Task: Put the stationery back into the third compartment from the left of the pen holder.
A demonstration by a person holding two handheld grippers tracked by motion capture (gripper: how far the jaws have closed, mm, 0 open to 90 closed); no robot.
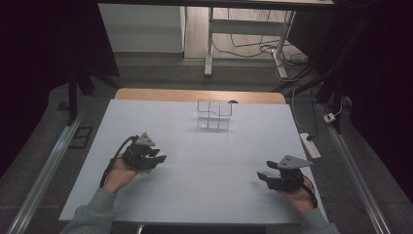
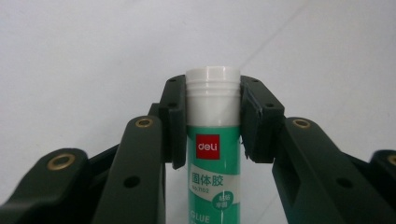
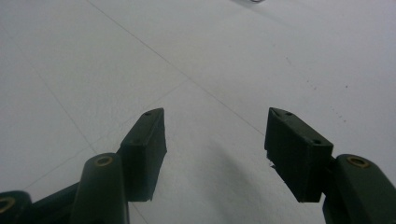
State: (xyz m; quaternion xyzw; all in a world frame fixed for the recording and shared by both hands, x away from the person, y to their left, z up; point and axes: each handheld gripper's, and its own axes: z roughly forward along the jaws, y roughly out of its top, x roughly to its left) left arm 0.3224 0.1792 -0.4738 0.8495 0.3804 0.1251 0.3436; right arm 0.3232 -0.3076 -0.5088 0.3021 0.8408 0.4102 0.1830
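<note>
- Status: the left gripper (image 1: pixel 157 158), at lower left of the high view, has its jaws clamped on a glue stick (image 2: pixel 214 140). The pickup looks complete.
- Location of the item: the glue stick sits between the left jaws, white cap end pointing away from the hand, over the white table (image 1: pixel 204 161).
- Remaining work, as a judgement: the likely destination is the clear divided box (image 1: pixel 214 115) at upper centre of the high view, well apart from both grippers. Carrying and placing are not yet done.
- Right gripper (image 1: pixel 264 177), at lower right of the high view: jaws apart, nothing between them, idle over the table.
- Left gripper view: shows the grip in detail, both pads (image 2: pixel 173 116) pressing the tube just below the cap, with a red label and green body legible. The high view gives no such detail; the stick is too small to make out there.
- High view: supplies the layout, both hands and the box relative to each other.
- Right gripper view: confirms the gap between its jaws and bare table (image 3: pixel 210 60) beyond.
</note>
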